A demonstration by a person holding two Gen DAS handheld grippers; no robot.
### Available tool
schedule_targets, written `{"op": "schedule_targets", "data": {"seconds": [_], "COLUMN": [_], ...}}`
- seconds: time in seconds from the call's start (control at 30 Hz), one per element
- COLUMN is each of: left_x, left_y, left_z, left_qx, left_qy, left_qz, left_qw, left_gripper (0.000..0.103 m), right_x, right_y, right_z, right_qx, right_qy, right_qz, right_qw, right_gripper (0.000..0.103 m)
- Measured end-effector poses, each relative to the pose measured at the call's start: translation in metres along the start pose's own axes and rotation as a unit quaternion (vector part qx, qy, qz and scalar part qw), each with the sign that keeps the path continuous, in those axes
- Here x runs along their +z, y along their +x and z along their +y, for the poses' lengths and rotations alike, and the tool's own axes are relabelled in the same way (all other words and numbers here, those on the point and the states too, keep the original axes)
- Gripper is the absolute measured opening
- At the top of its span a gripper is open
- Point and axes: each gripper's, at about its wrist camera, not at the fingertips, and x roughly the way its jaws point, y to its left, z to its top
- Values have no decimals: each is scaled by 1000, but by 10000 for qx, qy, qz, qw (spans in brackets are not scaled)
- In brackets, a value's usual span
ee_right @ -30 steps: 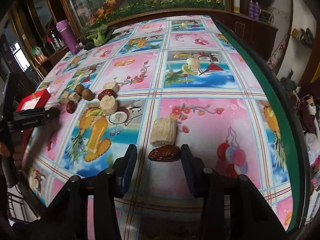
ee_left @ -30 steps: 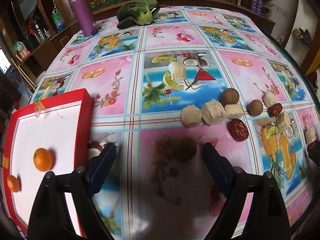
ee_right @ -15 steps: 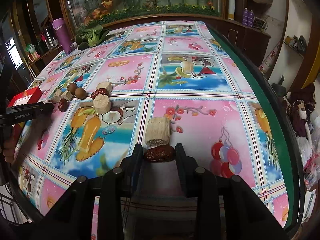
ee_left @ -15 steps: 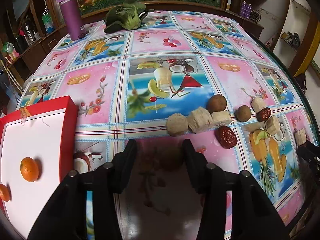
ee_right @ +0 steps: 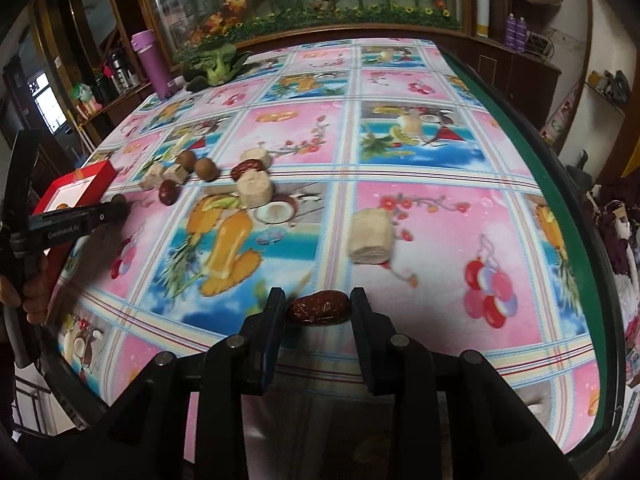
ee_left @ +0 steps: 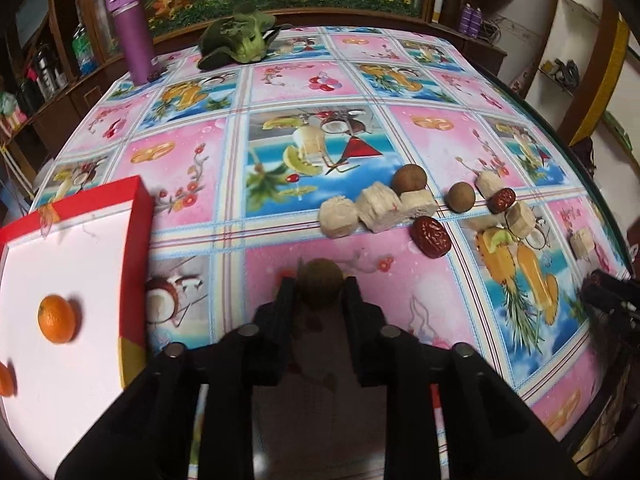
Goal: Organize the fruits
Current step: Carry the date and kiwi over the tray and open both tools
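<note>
My left gripper is shut on a round brown longan low over the pink cloth; it also shows at the left of the right wrist view. My right gripper is shut on a wrinkled red date near the table's front edge. A red box with a white floor holds two tangerines. Two more longans, red dates and several pale chunks lie in a cluster on the cloth.
One pale chunk lies just beyond the right gripper. A purple bottle and a green vegetable stand at the far edge. The green table rim curves along the right. A hand holds the left gripper's handle.
The left jaws came from wide apart and shut on the longan. The right jaws narrowed onto the red date and have held it since.
</note>
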Motion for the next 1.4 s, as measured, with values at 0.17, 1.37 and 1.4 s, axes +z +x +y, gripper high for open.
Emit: {"op": "schedule_targets", "data": {"seconds": [0.17, 1.37, 1.4], "left_x": [3, -65, -69], "left_y": [2, -132, -130], "left_z": [8, 145, 152], "left_qx": [43, 2215, 2256], "left_qy": [-146, -1090, -1149], "left_qz": [8, -1218, -1172], "left_qw": [9999, 9614, 9603], "left_gripper": [24, 25, 25], "right_x": [0, 67, 66], "right_y": [3, 47, 51], "right_z": [8, 314, 320], "right_qx": [50, 1908, 1926], "right_qy": [-63, -2107, -2138], "right_qz": [23, -3, 57], "right_qw": [10000, 9588, 9577], "right_gripper": [32, 32, 32]}}
